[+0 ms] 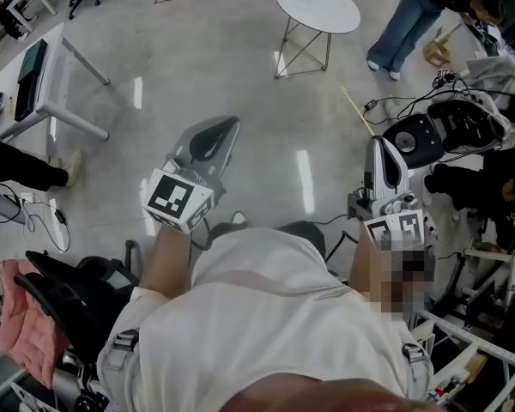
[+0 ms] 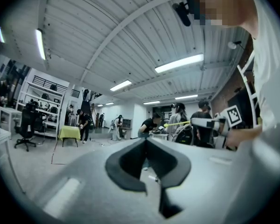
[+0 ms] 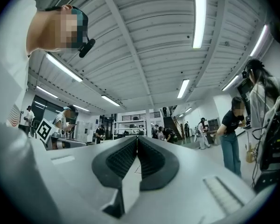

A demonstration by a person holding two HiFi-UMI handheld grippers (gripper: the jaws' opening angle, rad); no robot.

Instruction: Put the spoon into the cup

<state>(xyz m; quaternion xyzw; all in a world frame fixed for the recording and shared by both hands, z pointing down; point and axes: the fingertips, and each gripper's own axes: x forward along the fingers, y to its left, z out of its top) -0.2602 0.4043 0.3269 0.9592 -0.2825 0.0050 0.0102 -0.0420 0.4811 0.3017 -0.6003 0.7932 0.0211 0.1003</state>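
Note:
No spoon and no cup shows in any view. In the head view I stand over a bare grey floor with both grippers held out level in front of me. My left gripper has its jaws together with nothing between them; in its own view the tips meet against the open room. My right gripper is shut and empty too, its ribbed pads pressed together. Each gripper sees the other out to its side: the right one and the left one's marker cube.
A round white table stands ahead, with a person in jeans beside it. A white desk is at the far left. A black chair and a pink cloth sit near left. Cables and dark equipment crowd the right.

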